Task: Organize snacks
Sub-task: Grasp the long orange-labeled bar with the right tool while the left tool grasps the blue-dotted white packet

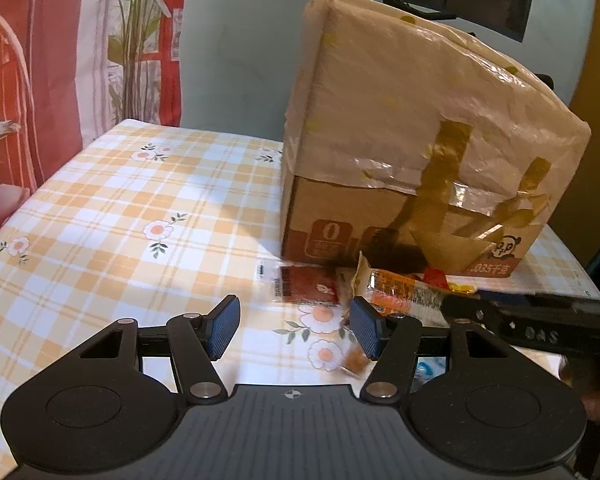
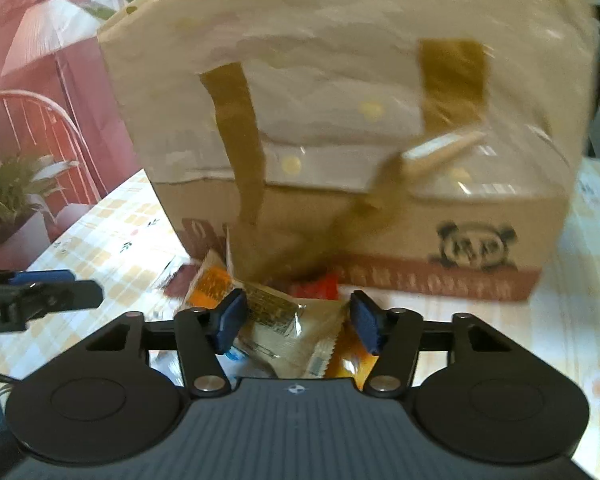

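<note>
A pile of snack packets lies on the checked tablecloth (image 1: pixel 140 200) in front of a tape-wrapped cardboard box (image 1: pixel 420 120) (image 2: pixel 340 120). My right gripper (image 2: pixel 298 324) is shut on a clear beige snack packet (image 2: pixel 284 328) (image 1: pixel 404 294), which fills the gap between its blue pads and tilts up at one end. Beside it lie an orange packet (image 2: pixel 212 284) and a red one (image 2: pixel 316 286). My left gripper (image 1: pixel 294 328) stands open over the cloth, just short of a dark red packet (image 1: pixel 308 284). A small brown snack piece (image 1: pixel 354 360) sits by its right finger.
The box stands close behind the pile and blocks the way forward. Red patterned wall covering and potted plants (image 2: pixel 8 196) are at the left. The other gripper's black body (image 1: pixel 532 324) reaches in from the right; the left one's tip (image 2: pixel 60 292) shows at the left edge.
</note>
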Demonstrator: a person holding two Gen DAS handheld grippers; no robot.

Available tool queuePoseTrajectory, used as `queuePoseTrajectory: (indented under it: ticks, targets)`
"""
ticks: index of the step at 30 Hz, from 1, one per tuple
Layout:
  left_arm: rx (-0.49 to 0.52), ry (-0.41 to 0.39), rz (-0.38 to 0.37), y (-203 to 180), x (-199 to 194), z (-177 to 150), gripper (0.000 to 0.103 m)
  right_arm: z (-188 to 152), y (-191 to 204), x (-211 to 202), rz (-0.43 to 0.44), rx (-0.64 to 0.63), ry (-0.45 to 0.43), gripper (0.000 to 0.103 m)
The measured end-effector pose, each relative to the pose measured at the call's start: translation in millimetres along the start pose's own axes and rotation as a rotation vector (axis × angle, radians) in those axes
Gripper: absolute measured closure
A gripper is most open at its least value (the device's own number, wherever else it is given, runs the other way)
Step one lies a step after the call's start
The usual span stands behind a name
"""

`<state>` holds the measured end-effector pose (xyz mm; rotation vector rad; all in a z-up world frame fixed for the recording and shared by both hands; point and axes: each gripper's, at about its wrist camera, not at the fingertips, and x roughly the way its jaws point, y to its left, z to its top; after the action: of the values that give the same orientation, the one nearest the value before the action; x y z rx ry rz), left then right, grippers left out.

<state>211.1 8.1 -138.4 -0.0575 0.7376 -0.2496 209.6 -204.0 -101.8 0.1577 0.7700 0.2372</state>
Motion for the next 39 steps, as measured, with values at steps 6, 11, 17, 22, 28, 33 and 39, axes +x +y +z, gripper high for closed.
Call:
queuePoseTrajectory:
  ticks: [6, 11, 17, 22, 28, 33, 39]
  targets:
    - [0.017, 0.006, -0.011, -4.8, -1.6, -3.3, 0.040, -22.4, -6.1, -18.5, 0.010, 0.064, 0.047, 0.050]
    - [0.017, 0.009, -0.008, -6.0, -1.5, -3.2, 0.040, -18.7, 7.5, -24.1, -0.044, -0.069, 0.015, 0.050]
    - [0.011, 0.010, -0.007, -5.8, -1.7, -3.2, 0.040, -4.6, 29.4, -15.4, -0.029, -0.267, -0.033, 0.049]
    - [-0.002, 0.019, -0.010, -4.3, -3.7, -6.0, 0.040, -1.0, 42.5, 13.6, 0.018, -0.358, 0.034, 0.049]
    - [-0.018, 0.049, -0.052, -6.7, -8.3, -17.3, 0.040, -1.6, 36.2, 19.1, 0.042, -0.283, 0.061, 0.048]
    - [-0.023, 0.080, -0.069, -12.1, -7.1, -28.2, 0.045, -17.9, 20.1, 1.0, 0.030, -0.180, 0.081, 0.048]
    - [-0.008, 0.087, -0.088, -19.8, -11.5, -34.4, 0.048, -39.7, 10.4, -22.1, 0.010, -0.082, 0.066, 0.051]
